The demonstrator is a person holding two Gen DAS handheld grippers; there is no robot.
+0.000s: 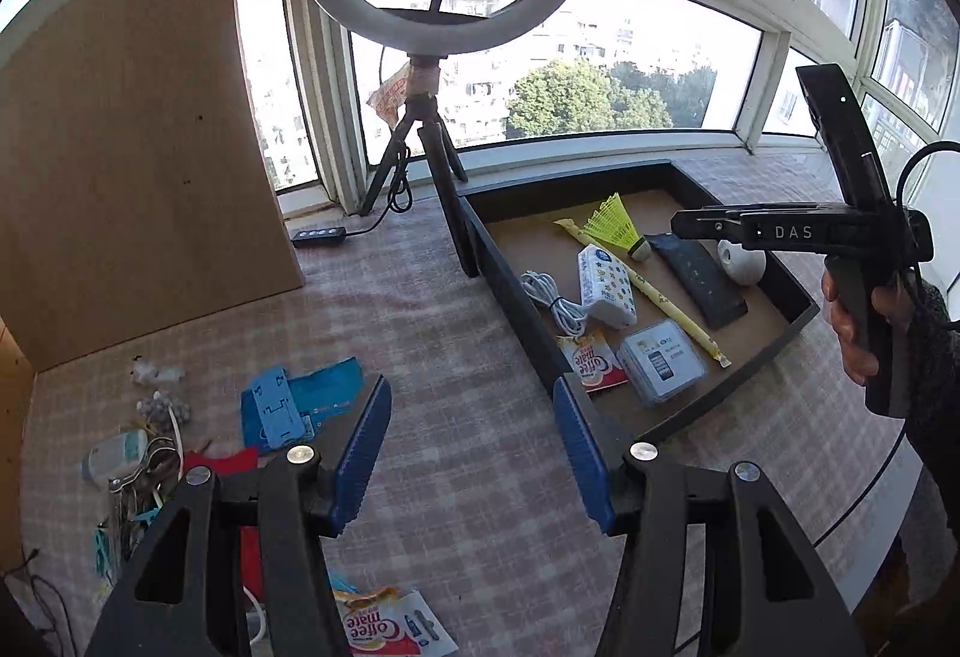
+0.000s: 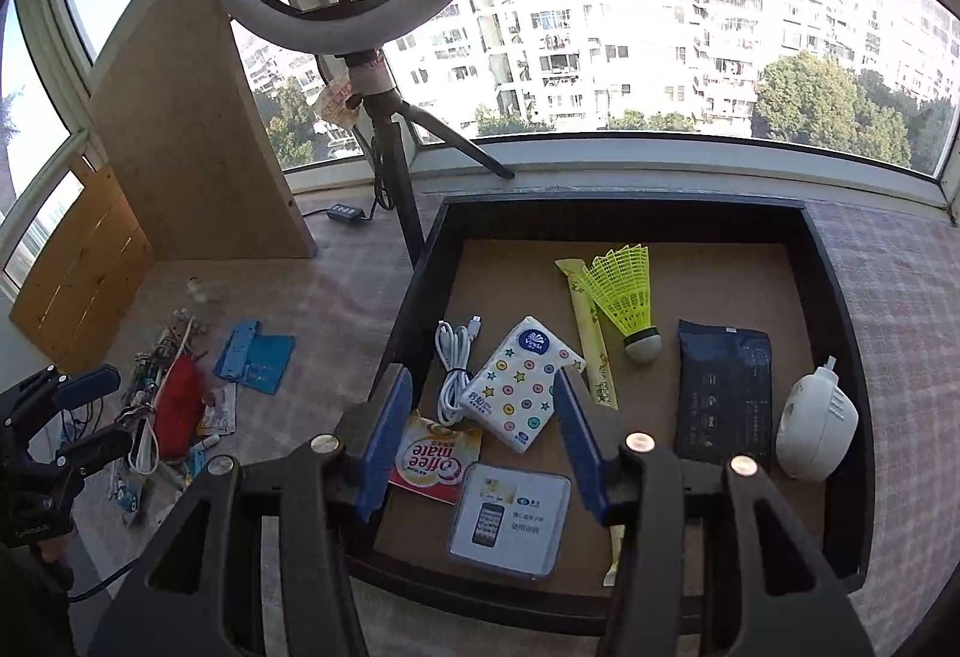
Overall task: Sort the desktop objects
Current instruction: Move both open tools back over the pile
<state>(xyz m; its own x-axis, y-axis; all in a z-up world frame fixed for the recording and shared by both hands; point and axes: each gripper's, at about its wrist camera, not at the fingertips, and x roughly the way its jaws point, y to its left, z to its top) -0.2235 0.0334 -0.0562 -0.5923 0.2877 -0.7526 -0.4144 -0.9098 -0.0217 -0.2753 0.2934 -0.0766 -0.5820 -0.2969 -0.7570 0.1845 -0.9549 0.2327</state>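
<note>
Both pairs of blue-padded fingers stand half open and empty: the left gripper (image 1: 471, 453) low over the checked counter (image 1: 456, 333), the right gripper (image 2: 483, 438) above the black tray (image 2: 834, 309).

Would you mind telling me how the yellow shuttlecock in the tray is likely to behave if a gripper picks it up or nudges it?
The shuttlecock is probably very light: its skirt is open plastic mesh. That mesh would likely flex or crumple if squeezed, so the rounded cork end looks the firmer grip. Lying on its side on the tray, it would probably roll in a curve when pushed.

The right gripper (image 2: 483, 435) hangs with jaws apart and empty over the black tray (image 2: 834, 333), tissue pack (image 2: 525, 381) at twelve o'clock.
</note>
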